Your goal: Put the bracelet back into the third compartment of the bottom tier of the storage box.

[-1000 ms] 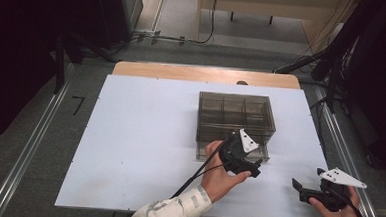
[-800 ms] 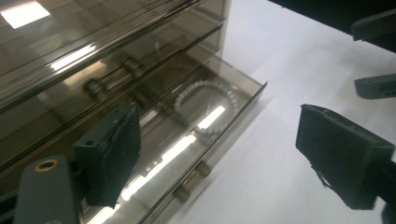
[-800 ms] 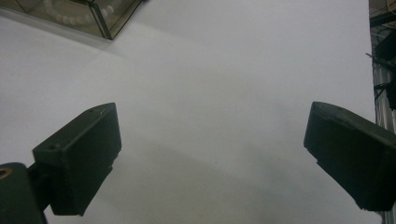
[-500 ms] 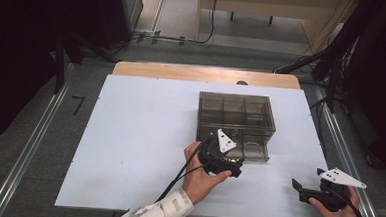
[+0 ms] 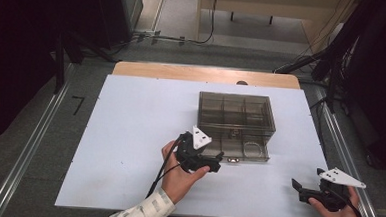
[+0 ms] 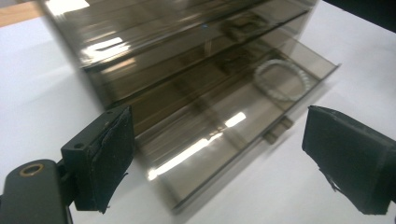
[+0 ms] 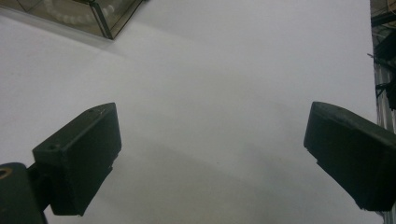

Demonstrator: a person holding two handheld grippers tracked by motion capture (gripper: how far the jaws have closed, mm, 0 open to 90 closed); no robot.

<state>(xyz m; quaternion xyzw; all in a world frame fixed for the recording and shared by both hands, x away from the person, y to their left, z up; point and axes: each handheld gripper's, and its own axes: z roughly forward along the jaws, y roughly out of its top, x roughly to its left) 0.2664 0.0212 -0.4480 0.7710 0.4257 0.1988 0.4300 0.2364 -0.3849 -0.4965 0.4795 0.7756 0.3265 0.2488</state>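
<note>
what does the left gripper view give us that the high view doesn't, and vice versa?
Left gripper view alone: a close look into the pulled-out bottom drawer, with a pale beaded ring lying in it and a small handle on its front edge, framed by wide-open jaws.

High view alone: the whole white table, both hands, the right gripper resting near the table's right front corner, the floor and cables beyond.

Both: the smoky clear drawer box, its drawer out, and the left gripper at the drawer's front.

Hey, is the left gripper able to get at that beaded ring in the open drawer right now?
Probably yes. The left gripper has its jaws open at the pulled-out drawer, and the beaded ring lies uncovered inside with nothing over it.
</note>
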